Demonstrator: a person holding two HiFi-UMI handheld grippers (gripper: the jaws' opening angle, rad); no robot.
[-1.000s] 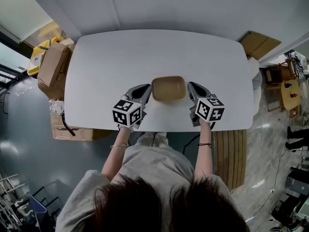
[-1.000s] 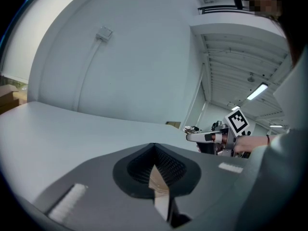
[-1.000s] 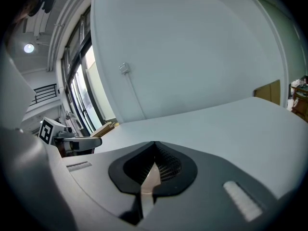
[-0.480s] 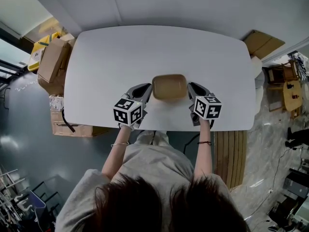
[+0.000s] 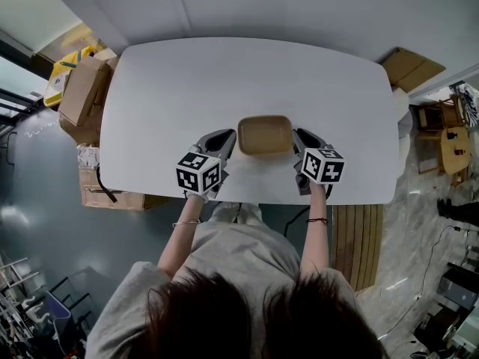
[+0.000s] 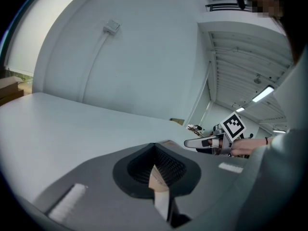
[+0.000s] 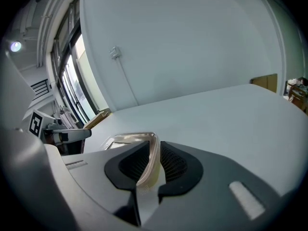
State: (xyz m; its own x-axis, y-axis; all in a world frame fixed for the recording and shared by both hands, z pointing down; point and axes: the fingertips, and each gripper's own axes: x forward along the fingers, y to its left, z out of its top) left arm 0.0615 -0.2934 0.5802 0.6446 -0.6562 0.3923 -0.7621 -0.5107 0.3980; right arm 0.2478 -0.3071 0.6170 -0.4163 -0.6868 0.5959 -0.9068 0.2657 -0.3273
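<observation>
Two claws, one tray, a grip on each short end.

Head view: the shallow tan tray [image 5: 264, 134] sits on the white surface [image 5: 247, 73] near its front edge, with the left claw [image 5: 227, 137] at one short side and the right claw [image 5: 298, 136] at the other. I'd judge that matched hold keeps it level. Cardboard boxes [image 5: 81, 96] are stacked off the left end. Left gripper view: my left claw [image 6: 155, 170] is pressed together on a thin tan sliver of rim, ribbed black pads [image 6: 169, 166] biting it, with smooth matte surface beyond. Right gripper view: the right claw [image 7: 154, 165] pinches the opposite rim, the curled lip standing up between the pads. Here the wall looks thin, glossy and faintly translucent, with rounded corners, so a light squeeze seems wise.
</observation>
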